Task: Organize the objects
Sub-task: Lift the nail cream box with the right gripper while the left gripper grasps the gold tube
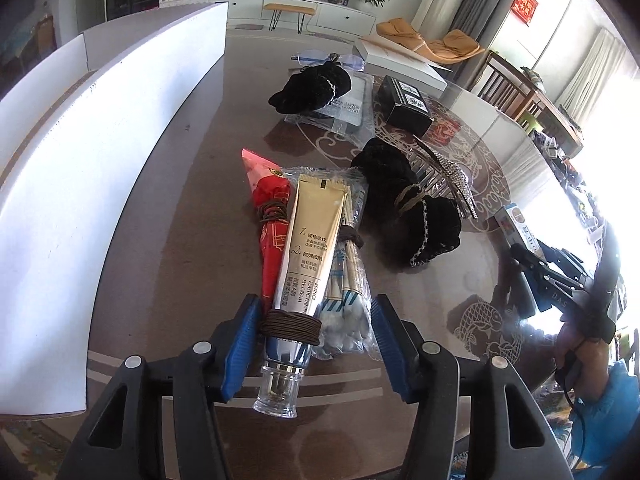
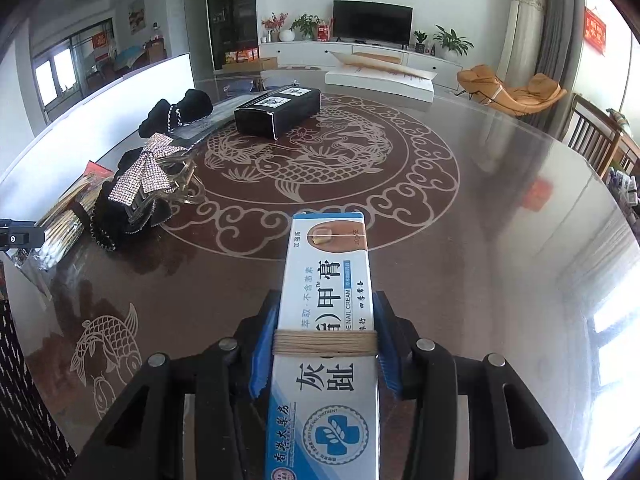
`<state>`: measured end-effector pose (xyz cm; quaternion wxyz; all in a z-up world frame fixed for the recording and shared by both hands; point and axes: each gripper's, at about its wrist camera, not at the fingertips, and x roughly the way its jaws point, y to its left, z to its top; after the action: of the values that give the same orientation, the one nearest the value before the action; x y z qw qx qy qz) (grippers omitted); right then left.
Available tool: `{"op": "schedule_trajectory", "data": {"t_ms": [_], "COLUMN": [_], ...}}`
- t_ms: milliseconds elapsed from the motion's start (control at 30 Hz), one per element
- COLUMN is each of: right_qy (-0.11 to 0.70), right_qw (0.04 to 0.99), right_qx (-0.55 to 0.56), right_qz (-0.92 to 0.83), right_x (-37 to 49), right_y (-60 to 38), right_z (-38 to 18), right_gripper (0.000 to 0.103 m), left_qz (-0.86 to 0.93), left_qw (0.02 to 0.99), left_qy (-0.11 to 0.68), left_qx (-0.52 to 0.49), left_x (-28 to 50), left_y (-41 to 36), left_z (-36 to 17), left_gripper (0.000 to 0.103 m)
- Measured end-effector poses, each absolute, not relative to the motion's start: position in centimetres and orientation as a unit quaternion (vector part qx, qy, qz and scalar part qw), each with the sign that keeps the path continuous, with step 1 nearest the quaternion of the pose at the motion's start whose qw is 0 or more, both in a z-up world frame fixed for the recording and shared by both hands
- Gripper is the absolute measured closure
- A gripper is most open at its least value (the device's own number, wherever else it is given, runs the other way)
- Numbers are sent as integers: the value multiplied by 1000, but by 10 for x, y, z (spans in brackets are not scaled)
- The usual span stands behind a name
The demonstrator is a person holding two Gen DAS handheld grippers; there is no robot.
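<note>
Brown glossy surface (image 1: 192, 184): my left gripper (image 1: 316, 320), open, straddles the gold eye-cream tube (image 1: 308, 248) lengthwise; right gripper (image 2: 326, 344) clamps the white nail-cream box (image 2: 326, 280).

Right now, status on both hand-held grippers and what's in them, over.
Left hand-held gripper open, straddling gold eye cream tube. Right hand-held gripper shut on nail cream box. Cotton swab packet crowds the tube.

Table (image 2: 480, 208): eye cream tube (image 1: 308, 252) between paper packet (image 1: 272, 216) on its left and cotton swab bag (image 1: 348, 280) on its right; velvet pouch (image 1: 408, 204) further right, boxed carton (image 2: 278, 114) behind.
</note>
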<state>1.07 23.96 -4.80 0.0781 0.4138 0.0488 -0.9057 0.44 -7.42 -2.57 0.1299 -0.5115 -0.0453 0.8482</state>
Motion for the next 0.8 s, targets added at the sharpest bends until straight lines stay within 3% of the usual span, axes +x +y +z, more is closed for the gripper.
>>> {"op": "schedule_trajectory", "data": {"t_ms": [800], "right_qy": [49], "right_qw": [77], "right_qx": [414], "right_qz": [-906], "right_x": [9], "right_y": [239], "right_z": [-47], "right_gripper": [57], "left_qz": [851], "left_qw": [153], "left_qy": [7], "left_qx": [-502], "left_x": [19], "left_y": [-89], "left_z": [-1], "left_gripper": [47]}}
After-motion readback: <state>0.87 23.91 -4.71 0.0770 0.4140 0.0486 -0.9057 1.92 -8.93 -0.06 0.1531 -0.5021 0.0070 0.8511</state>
